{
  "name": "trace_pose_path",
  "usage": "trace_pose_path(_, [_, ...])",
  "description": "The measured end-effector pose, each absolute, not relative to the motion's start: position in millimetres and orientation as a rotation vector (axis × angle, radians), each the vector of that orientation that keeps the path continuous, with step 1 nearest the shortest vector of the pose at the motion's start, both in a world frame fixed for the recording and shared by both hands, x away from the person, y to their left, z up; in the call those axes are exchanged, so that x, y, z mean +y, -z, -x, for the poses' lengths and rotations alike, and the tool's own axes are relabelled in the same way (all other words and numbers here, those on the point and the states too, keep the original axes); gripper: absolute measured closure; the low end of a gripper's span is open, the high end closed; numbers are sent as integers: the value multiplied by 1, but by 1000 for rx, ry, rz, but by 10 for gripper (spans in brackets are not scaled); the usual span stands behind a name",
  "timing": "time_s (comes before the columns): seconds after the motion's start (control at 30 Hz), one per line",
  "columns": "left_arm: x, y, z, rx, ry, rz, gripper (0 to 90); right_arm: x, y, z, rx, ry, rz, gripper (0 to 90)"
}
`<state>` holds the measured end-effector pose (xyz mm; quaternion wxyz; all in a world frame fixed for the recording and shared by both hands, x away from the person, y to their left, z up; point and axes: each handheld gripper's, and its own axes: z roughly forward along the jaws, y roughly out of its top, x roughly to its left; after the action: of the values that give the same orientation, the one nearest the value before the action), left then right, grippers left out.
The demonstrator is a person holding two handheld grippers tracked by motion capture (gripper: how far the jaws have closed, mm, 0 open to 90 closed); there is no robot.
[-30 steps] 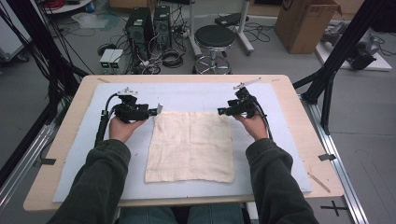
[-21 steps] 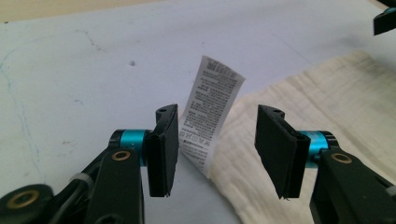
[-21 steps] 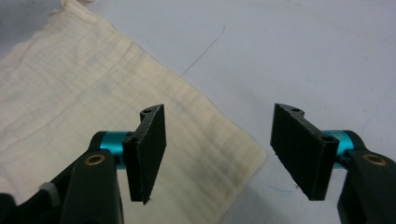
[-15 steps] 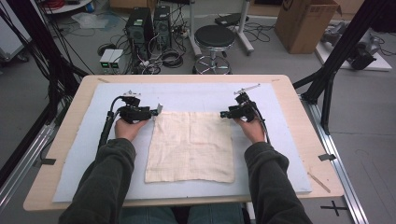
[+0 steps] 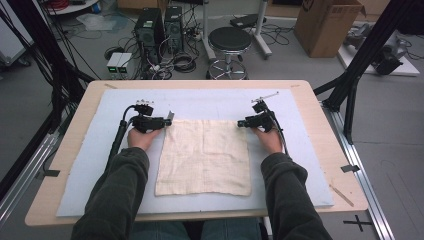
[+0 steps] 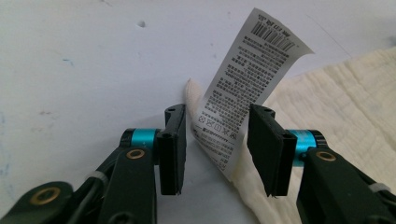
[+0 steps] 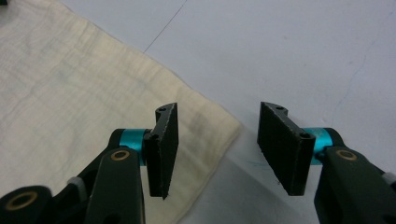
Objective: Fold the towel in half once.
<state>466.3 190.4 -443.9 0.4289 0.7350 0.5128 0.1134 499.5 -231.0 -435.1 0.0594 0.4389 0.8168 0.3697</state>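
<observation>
A cream cloth [image 5: 204,156] lies flat in the middle of the table [image 5: 320,115], on a pale blue mat [image 5: 210,102]. The person holds a gripper in each hand and has one at each far corner of the cloth.

The left gripper [image 5: 166,120] is at the far left corner. In the left gripper view that corner of the cloth [image 6: 327,112] sits between its fingers [image 6: 172,149], and a white care label [image 6: 243,88] stands up there too. The fingers have just been closing, but they are apart and do not pinch anything yet.

The right gripper [image 5: 242,122] is at the far right corner. In the right gripper view the corner of the cloth [image 7: 84,107] lies in the gap between its fingers [image 7: 164,149]. These fingers have also just been closing, and they are apart too, with nothing pinched.

So the step seems to be grabbing the two far corners. Next, both grippers need to close more until each one pinches its corner tight. The left one should catch the cloth itself, not just the label. Then the person can likely lift the edge, perhaps to fold the cloth toward them.
</observation>
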Motion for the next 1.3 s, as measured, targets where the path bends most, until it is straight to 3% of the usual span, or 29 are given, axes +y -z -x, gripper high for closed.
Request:
trace_pose_path(0.3, [179, 445, -464, 1250, -306, -1869, 695, -225, 435, -499, 2483, -1090, -1303, 589])
trace_pose_path(0.47, [176, 445, -463, 1228, -303, -1891, 829, -220, 434, -497, 2511, -1057, -1268, 747])
trace_pose_path(0.57, [175, 445, -462, 1216, -311, -1902, 862, -220, 434, -497, 2527, -1064, -1258, 811])
trace_pose_path(1.3, [179, 423, -449, 1105, -342, -1937, 867, -228, 420, -486, 2533, -1210, -1192, 832])
